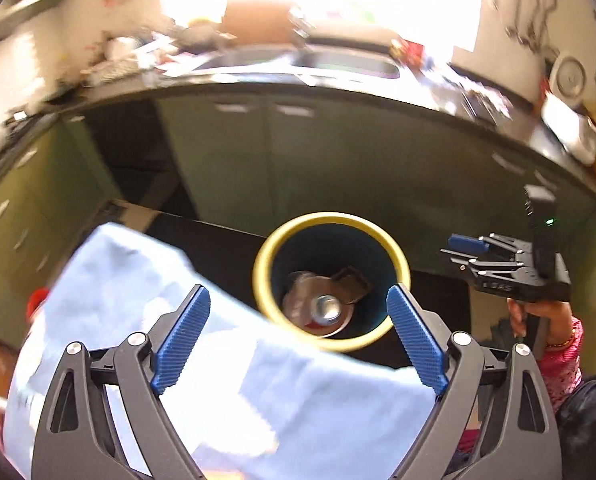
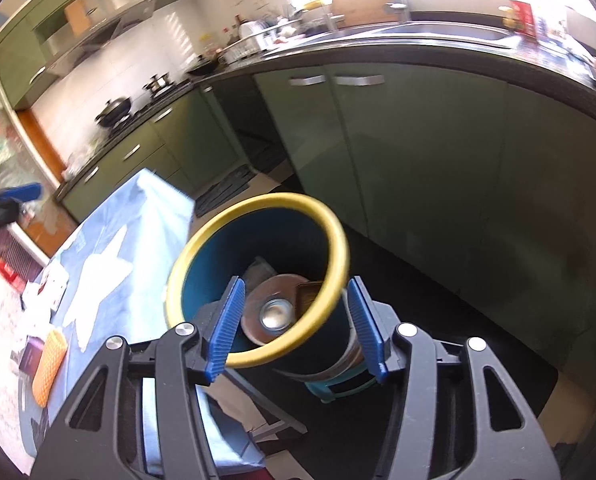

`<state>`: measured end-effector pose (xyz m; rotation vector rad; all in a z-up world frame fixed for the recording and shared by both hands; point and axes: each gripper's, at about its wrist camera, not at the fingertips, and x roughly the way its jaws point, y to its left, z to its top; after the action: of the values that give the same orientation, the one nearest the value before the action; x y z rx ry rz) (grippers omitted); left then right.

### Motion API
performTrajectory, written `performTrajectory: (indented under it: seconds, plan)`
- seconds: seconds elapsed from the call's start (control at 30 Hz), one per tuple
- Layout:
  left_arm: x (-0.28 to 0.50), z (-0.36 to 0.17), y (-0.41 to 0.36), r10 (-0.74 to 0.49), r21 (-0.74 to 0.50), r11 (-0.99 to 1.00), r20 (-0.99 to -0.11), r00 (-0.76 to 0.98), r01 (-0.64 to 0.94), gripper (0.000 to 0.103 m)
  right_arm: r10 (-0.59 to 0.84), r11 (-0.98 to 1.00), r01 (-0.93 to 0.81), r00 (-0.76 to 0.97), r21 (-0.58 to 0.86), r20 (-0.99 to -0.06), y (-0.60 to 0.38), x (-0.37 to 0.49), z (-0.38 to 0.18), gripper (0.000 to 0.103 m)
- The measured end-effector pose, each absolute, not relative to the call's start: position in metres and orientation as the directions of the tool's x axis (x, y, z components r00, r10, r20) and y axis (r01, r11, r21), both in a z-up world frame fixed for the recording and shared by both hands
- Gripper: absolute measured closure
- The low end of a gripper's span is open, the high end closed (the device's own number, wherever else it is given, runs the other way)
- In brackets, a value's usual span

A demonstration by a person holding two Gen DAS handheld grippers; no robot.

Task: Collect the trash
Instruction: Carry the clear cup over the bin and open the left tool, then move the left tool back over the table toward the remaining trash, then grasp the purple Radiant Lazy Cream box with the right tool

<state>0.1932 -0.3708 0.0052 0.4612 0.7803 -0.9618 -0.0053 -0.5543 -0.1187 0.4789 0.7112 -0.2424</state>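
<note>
A blue trash bin with a yellow rim [image 1: 402, 258] [image 2: 338, 236] stands on the dark floor beside the table. Inside it lie a silver can [image 1: 326, 307] [image 2: 275, 315], a shiny round foil piece [image 1: 298, 292] [image 2: 257, 300] and a brown wrapper [image 1: 354, 282] [image 2: 308, 294]. My left gripper [image 1: 298, 340] is open and empty above the table edge, pointing down at the bin. My right gripper [image 2: 293, 328] is open and empty just above the bin's near rim. The right gripper also shows in the left wrist view [image 1: 470, 246], held by a hand.
A table with a light blue cloth [image 1: 137, 300] [image 2: 109, 248] stands left of the bin. On it lie an orange mesh sleeve [image 2: 49, 364], a purple box [image 2: 31, 356] and paper scraps [image 2: 51, 284]. Green cabinets [image 2: 378, 152] and a cluttered dark counter [image 1: 298, 88] run behind.
</note>
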Motion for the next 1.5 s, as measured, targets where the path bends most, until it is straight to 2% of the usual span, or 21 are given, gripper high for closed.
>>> performTrajectory:
  seconds: [0.3,0.47,0.57,0.63,0.77,1.0,1.23,1.5]
  plan:
    - [0.161,0.015,-0.167,-0.4,0.008,0.818,-0.71,0.579,0.576,0.011,0.111,0.946,0.127,0.738,0.297,-0.666,-0.458,0.047,-0.095,0.052]
    - [0.135,-0.005,-0.068,-0.29,-0.013,0.92,-0.694,0.659,0.391,0.01,0.302,0.945,-0.133,0.707,0.3,-0.639,-0.363,0.073,-0.078,0.052]
    - [0.116,-0.022,-0.019,-0.26,-0.061,0.95,-0.694,0.671,0.305,0.01,0.447,0.894,-0.328,0.626,0.304,-0.64,-0.296,0.081,-0.077,0.052]
    - [0.108,-0.032,-0.003,-0.253,-0.084,0.958,-0.697,0.672,0.273,0.01,0.51,0.853,-0.431,0.562,0.296,-0.652,-0.256,0.085,-0.083,0.052]
    - [0.096,-0.05,0.022,-0.249,-0.124,0.966,-0.692,0.678,0.228,0.01,0.532,0.817,-0.524,0.526,0.24,-0.664,-0.199,0.09,-0.094,0.039]
    - [0.093,-0.058,0.029,-0.28,-0.175,0.959,-0.681,0.677,0.221,0.01,0.512,0.814,-0.55,0.525,0.188,-0.68,-0.165,0.106,-0.106,0.038]
    - [0.096,-0.064,0.033,-0.294,-0.197,0.955,-0.682,0.669,0.22,0.009,0.493,0.805,-0.576,0.515,0.142,-0.701,-0.148,0.115,-0.113,0.031]
    - [0.098,-0.071,0.032,-0.305,-0.209,0.952,-0.689,0.658,0.223,0.009,0.462,0.816,-0.564,0.501,0.129,-0.732,-0.132,0.118,-0.121,0.027]
